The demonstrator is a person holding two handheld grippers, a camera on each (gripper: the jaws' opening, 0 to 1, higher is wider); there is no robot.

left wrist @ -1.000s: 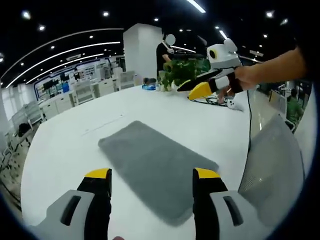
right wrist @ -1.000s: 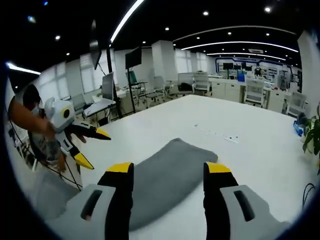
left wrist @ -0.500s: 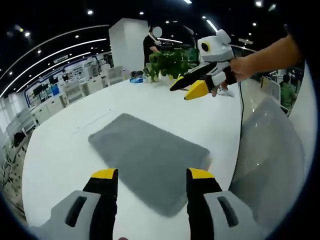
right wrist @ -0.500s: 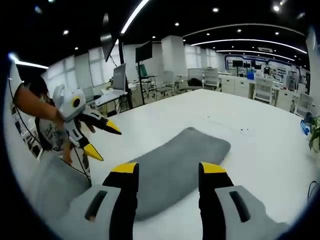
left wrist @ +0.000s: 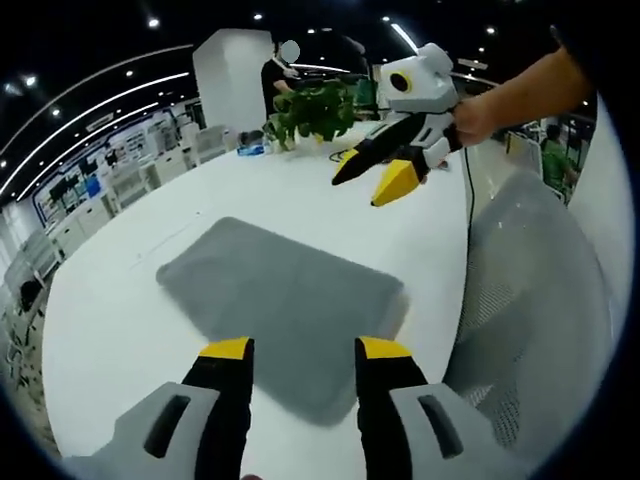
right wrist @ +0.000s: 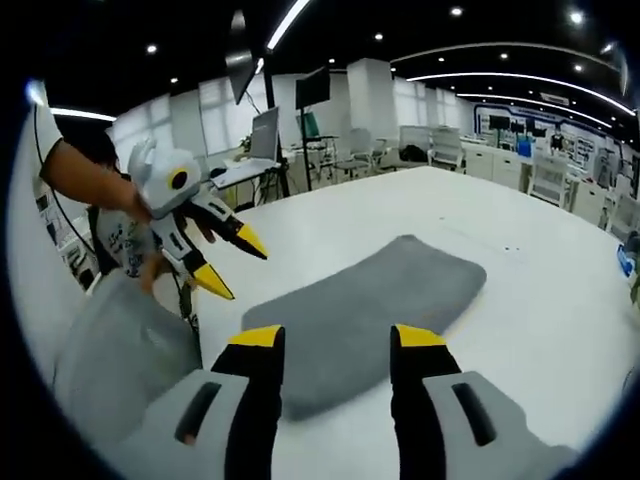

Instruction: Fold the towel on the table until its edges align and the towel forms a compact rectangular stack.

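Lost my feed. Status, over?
Left gripper open, right gripper open, both above the table. Towel flat, unfolded, untouched. Mesh chair beside the table edge.

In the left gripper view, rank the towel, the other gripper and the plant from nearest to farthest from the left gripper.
1. Towel: flat on the table, just ahead of the left gripper.
2. Right gripper: held in the air beyond the towel, upper right.
3. Plant: at the table's far end.

Bare table rings towel; chair seemingly crowds one edge.
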